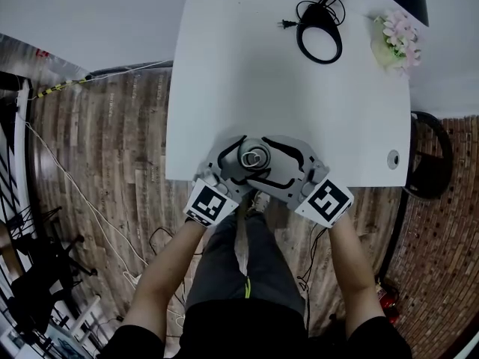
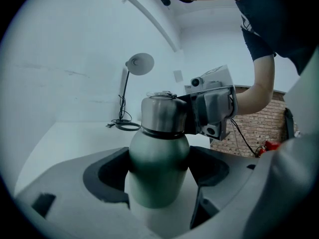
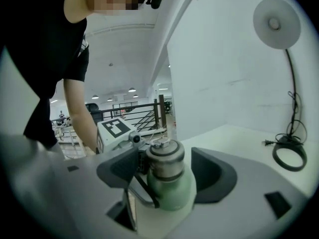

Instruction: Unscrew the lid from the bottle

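A green metal bottle (image 2: pixel 158 158) with a steel lid (image 2: pixel 162 113) stands upright at the near edge of the white table (image 1: pixel 247 73). From above, only the lid (image 1: pixel 254 156) shows between the two grippers. My left gripper (image 2: pixel 158 183) is shut on the bottle's body, with a dark pad pressing each side. My right gripper (image 3: pixel 167 176) reaches in from the opposite side at lid height. Its jaws stand wide around the lid (image 3: pixel 164 158), with a gap showing at the right-hand pad (image 3: pixel 214 176). In the head view the left gripper (image 1: pixel 241 160) and right gripper (image 1: pixel 274 160) meet around the bottle.
A black desk lamp (image 1: pixel 320 36) with its cord lies at the table's far side, and a bunch of pink flowers (image 1: pixel 397 40) stands at the far right corner. A small round cap (image 1: pixel 393 159) sits near the right edge. The person's legs and a wooden floor lie below the near edge.
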Action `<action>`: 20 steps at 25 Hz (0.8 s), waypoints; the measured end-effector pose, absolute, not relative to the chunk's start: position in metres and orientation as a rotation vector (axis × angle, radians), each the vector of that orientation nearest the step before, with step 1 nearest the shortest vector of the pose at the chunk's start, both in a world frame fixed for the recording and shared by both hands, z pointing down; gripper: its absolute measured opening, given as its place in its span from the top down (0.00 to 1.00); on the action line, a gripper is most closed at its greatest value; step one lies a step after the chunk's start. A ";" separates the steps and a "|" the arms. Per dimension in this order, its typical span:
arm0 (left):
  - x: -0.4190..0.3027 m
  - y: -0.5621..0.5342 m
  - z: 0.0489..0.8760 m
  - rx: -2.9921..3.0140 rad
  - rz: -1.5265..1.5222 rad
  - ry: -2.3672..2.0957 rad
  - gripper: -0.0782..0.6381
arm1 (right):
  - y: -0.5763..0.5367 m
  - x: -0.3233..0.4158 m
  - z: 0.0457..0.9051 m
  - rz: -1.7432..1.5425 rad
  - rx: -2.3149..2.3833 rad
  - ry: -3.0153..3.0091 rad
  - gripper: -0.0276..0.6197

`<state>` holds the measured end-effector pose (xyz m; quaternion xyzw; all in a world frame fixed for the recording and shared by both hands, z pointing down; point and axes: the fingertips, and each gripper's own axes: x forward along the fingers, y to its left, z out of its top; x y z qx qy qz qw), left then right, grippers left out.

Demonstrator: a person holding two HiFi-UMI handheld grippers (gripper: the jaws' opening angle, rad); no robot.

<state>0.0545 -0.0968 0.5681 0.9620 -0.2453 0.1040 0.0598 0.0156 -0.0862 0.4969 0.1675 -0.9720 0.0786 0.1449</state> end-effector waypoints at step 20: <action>0.056 -0.100 0.568 2.907 0.306 -0.769 0.39 | -0.099 0.024 0.502 0.230 1.434 -2.506 0.48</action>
